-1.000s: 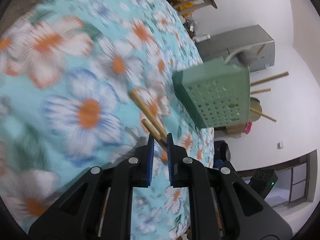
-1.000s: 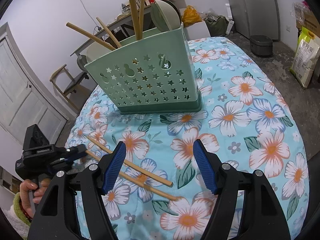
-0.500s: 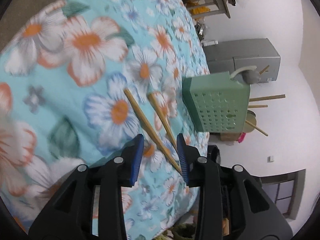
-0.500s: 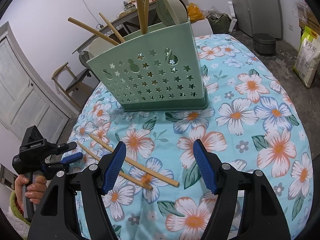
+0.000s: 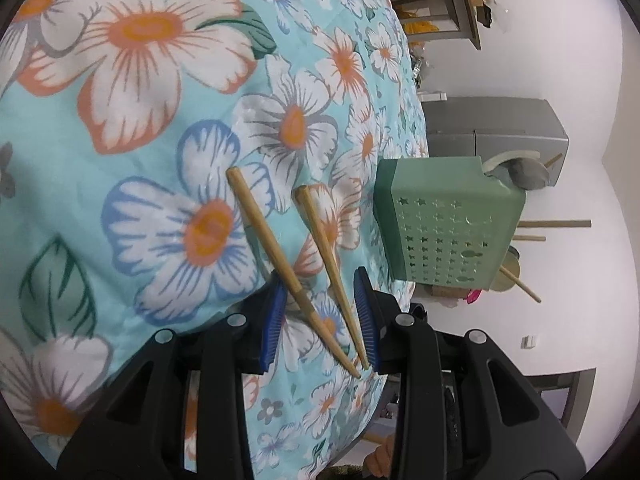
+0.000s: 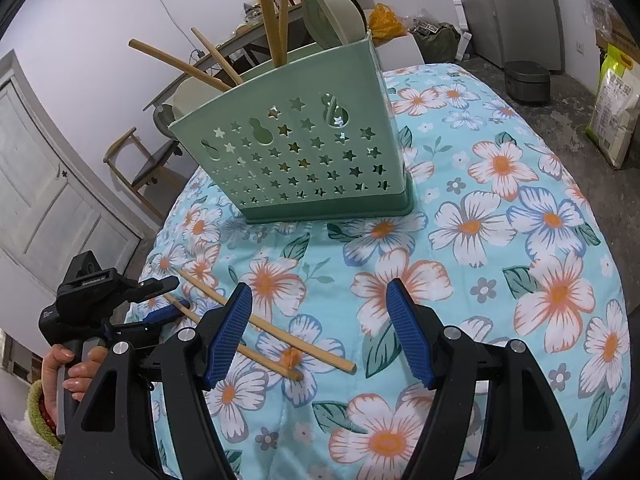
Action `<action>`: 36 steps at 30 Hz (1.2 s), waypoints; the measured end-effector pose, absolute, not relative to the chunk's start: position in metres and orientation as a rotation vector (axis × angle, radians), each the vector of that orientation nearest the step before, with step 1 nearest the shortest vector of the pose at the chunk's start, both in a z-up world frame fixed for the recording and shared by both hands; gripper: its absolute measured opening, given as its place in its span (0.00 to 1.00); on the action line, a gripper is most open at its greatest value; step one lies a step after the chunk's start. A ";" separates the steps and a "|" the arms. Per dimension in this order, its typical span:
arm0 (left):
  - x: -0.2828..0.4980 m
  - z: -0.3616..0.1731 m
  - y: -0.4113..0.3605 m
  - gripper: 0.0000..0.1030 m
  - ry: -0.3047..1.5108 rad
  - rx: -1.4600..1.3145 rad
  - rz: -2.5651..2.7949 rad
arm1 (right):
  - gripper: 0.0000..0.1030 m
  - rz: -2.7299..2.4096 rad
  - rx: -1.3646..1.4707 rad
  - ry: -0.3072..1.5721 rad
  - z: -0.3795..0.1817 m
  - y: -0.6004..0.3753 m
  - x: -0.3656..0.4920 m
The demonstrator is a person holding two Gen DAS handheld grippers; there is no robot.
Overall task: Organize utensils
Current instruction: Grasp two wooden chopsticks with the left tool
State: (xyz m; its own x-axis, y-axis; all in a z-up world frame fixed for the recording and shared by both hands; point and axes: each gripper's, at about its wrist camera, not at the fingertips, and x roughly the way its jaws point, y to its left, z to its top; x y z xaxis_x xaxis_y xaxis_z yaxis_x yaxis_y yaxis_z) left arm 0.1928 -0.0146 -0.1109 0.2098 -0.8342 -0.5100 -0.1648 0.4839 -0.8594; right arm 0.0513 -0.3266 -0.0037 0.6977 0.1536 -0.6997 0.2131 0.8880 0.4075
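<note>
Floral cloth in turquoise, orange and white covers the round bench point(image 6: 520, 208) where I am sorting utensils, with a grey refrigerator point(image 5: 496, 128) and a pale panelled door point(image 6: 44, 184) behind. At the far side stands the green perforated utensil holder point(image 6: 304, 160), already carrying several wooden chopsticks point(image 6: 266, 12) and what look like pale spoons point(image 6: 334, 16); that much of the job appears done.

Two loose chopsticks point(image 5: 316, 276) remain flat on the cloth near my side, so by my reckoning the work is well along but not finished. They lie almost side by side, long axes roughly level with the bench. In the left wrist view their thin tips converge between my left tongs point(image 5: 320, 316) while the thick ends fan apart and point away across the cloth, off to one side of the holder. In the right wrist view the same pair point(image 6: 276, 344) runs slantwise, thick ends toward the lower right.

My left tongs stand parted around the thin ends, the right-hand blue pad point(image 5: 366, 316) just beside one stick, nothing clamped. My right tongs point(image 6: 320, 332) hang wide and empty above bare cloth, next to the sticks' thick ends. What is left, I judge: lift this pair and stand it in the holder.
</note>
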 end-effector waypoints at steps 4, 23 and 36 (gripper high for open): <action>0.193 -0.111 -0.016 0.31 1.294 -0.992 -0.573 | 0.66 -0.029 0.501 0.811 -0.006 -0.327 0.052; 0.192 -0.119 -0.015 0.10 1.280 -0.954 -0.530 | 0.66 -0.024 0.493 0.811 -0.006 -0.324 0.052; 0.193 -0.104 -0.020 0.10 1.243 -0.842 -0.566 | 0.66 -0.024 0.489 0.801 -0.004 -0.323 0.049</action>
